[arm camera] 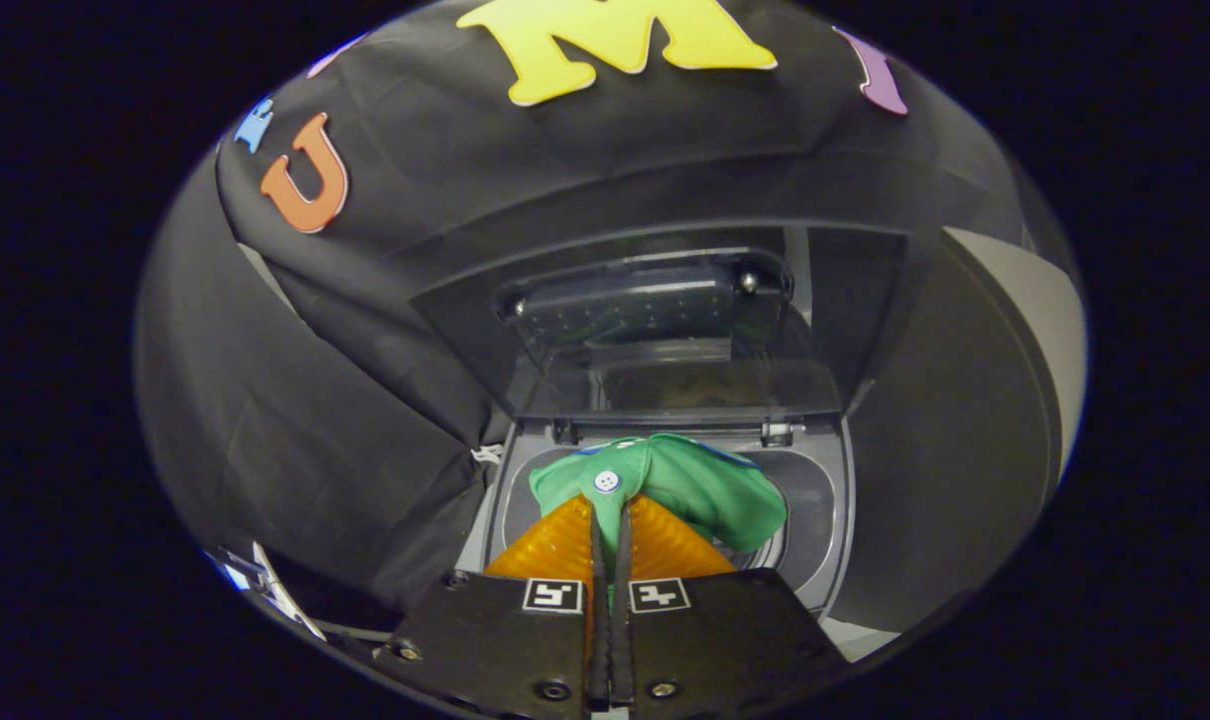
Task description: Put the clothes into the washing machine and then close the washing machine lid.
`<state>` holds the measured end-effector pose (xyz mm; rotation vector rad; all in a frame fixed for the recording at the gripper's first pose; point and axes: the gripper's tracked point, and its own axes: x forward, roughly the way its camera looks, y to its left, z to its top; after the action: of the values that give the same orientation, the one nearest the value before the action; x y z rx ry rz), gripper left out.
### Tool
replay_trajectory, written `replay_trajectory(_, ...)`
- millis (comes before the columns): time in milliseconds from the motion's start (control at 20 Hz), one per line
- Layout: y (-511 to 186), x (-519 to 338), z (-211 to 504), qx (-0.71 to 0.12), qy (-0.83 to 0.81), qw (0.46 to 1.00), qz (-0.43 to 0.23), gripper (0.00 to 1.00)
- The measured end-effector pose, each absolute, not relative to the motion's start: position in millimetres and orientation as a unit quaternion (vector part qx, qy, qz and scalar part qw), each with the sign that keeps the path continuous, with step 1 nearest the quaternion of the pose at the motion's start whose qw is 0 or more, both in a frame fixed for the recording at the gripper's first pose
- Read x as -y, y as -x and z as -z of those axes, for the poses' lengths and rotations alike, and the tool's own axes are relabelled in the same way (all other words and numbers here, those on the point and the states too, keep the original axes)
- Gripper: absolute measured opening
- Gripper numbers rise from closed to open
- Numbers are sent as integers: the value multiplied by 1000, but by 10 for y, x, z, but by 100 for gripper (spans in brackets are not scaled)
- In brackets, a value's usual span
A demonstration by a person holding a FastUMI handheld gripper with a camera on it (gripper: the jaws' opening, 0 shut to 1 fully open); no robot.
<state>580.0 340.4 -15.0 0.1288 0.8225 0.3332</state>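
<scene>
1. As I look along the fingers, my gripper (610, 505) is nearly closed, the two fingers pinching a fold of the shirt (685, 480) between them, so it is holding the cloth.
2. The shirt is green, soft and bunched into a rounded heap, with a white button (606, 481) showing just above the fingertips and a thin blue edge along its far side.
3. It hangs from the fingers right over the washer (825, 520) opening, most of the bulk draped to the right of the fingers and ahead of them; I cannot tell whether its lower part already touches the drum.
4. The drum mouth (780, 540) shows as a dark ring under and to the right of the shirt, inside a grey top panel.
5. Beyond the shirt the lid (665, 330) stands open, tilted back, its window see-through with a dark block across the upper part; two hinges (780, 433) sit at its base.
6. Black cloth (365, 400) drapes close along the washer's left side and behind the lid.
7. A pale wall (1025, 300) shows at the far right.
8. Nothing I can see lies between the shirt and the drum mouth.
</scene>
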Motion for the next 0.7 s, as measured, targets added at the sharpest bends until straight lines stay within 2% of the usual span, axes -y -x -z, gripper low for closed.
replay_trajectory(450, -5864, -3341, 815, -460, -45, 879, -118, 4)
replay_trajectory(700, -5826, -3320, 955, -475, -35, 873, -102, 4)
